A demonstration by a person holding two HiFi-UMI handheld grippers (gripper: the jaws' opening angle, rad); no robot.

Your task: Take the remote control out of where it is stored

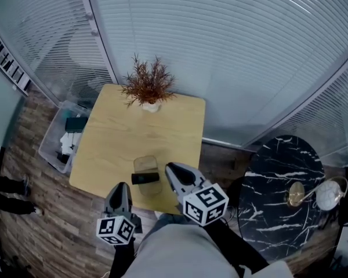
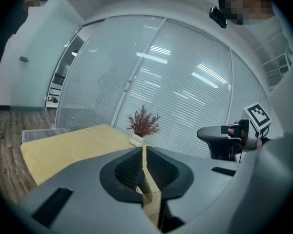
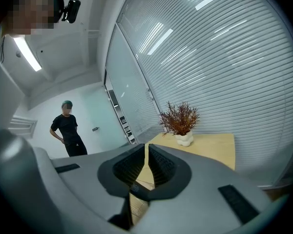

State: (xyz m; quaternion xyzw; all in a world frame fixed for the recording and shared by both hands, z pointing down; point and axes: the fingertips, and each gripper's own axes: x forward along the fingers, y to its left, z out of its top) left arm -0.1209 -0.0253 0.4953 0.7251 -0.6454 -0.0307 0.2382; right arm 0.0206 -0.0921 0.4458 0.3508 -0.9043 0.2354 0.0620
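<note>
A black remote control (image 1: 145, 178) lies crosswise on a small clear container (image 1: 146, 164) near the front edge of the light wooden table (image 1: 113, 135). My left gripper (image 1: 119, 186) is just off that front edge, left of the remote, its jaws together with nothing between them. My right gripper (image 1: 170, 168) is close to the remote's right end, apart from it, and its jaws also meet on nothing. In the left gripper view the gripper (image 2: 143, 148) points over the table toward the plant. The right gripper (image 3: 146, 145) does the same. Neither gripper view shows the remote.
A potted reddish plant (image 1: 148, 87) stands at the table's far edge. A clear bin (image 1: 53, 149) with items sits on the floor to the left. A black marble round table (image 1: 278, 184) with metal objects (image 1: 327, 193) is to the right. A person (image 3: 67, 128) stands farther off. Glass walls with blinds enclose the corner.
</note>
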